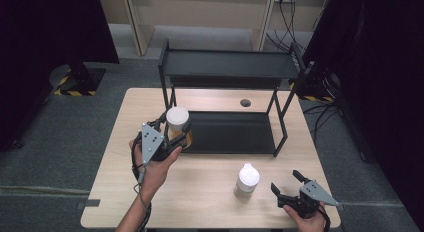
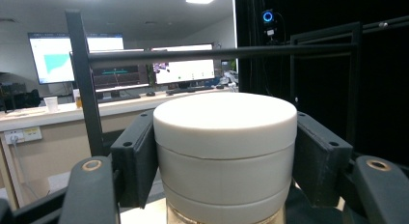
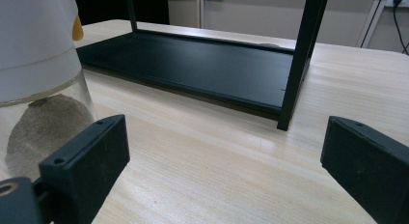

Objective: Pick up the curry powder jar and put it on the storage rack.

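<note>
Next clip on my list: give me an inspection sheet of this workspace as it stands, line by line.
Surface: pale wooden table, with a round grommet hole near the back.
Job's things: white-lidded jar clamped at its lid, at the left front corner of the black two-level rack; second white-lidded jar upright on the table, free, with grey-brown powder inside.
Clutter: nothing seen.
Grippers: left gripper shut on the jar lid; right gripper open, jaws apart, beside the second jar without touching it.
Cables: a black cable trails from the left gripper along the forearm; wall-socket leads hang at the back right.
Surroundings: grey carpet, black curtains on both sides, office desks with monitors beyond.
</note>
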`<state>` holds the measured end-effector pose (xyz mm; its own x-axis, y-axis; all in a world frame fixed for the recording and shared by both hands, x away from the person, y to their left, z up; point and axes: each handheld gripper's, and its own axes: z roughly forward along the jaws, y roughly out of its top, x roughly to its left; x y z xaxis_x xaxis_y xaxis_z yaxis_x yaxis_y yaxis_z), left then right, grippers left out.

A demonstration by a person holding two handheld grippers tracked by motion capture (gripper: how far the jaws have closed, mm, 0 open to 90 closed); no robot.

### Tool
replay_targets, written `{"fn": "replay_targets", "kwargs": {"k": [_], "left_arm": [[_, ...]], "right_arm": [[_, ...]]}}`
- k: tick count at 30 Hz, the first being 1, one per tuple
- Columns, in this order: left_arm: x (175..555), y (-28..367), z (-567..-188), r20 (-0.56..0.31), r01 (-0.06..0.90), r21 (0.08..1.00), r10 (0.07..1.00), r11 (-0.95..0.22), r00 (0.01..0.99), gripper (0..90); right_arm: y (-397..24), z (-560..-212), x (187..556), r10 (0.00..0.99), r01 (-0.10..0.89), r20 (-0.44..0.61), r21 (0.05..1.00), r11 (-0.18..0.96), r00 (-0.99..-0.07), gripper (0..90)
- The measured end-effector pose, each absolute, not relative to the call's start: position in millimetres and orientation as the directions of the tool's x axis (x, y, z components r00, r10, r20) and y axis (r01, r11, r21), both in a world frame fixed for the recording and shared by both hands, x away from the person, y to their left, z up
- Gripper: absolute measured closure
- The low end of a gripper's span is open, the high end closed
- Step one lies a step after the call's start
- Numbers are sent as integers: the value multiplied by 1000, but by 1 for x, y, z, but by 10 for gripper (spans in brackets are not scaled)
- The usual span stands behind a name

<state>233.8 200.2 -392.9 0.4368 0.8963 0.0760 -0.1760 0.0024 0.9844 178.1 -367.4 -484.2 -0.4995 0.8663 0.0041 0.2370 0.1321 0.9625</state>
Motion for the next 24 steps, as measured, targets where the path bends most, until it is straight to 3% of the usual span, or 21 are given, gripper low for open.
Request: {"fn": "replay_targets", "kwargs": {"k": [24], "left_arm": [[246,196,-360,90,-223,975,908,4,410,334]], "right_arm": [[-368,-484,178,867,237,7,963,129,-499,36]]}}
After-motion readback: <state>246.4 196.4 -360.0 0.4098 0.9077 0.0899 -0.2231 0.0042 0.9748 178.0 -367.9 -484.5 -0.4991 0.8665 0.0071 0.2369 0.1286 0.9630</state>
